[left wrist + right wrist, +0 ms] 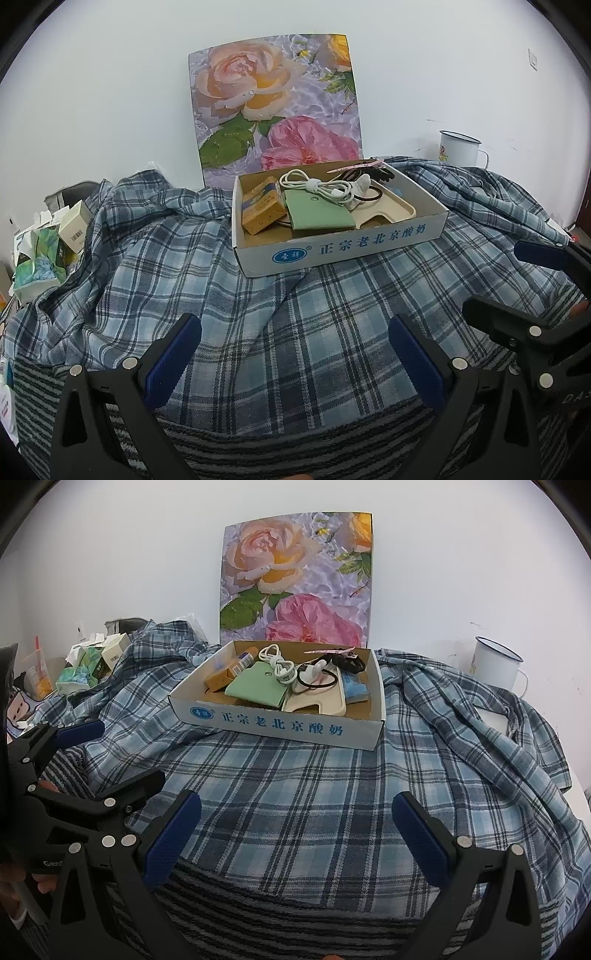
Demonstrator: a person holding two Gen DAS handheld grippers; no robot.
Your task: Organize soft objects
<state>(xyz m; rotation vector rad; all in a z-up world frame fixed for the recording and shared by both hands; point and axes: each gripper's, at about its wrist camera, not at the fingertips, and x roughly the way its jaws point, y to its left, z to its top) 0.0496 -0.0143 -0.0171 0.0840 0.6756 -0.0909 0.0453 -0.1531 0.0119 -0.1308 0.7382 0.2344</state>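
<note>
A blue plaid shirt [288, 332] lies spread and rumpled over the table, on top of a grey striped cloth [280, 450]. It also shows in the right wrist view [306, 797], with the striped cloth [295, 912] under it. My left gripper [295, 354] is open and empty, just above the shirt's near edge. My right gripper [295, 834] is open and empty beside it, over the same edge. The right gripper shows at the right of the left wrist view [517, 280], and the left gripper at the left of the right wrist view [110, 753].
A shallow cardboard box [347, 249] rests on the shirt, holding a white cable [317, 186], a green pouch [317, 216] and small packs. A floral board [277, 107] leans on the wall. A white enamel mug [460, 147] stands back right. Tissue packs [38, 262] sit left.
</note>
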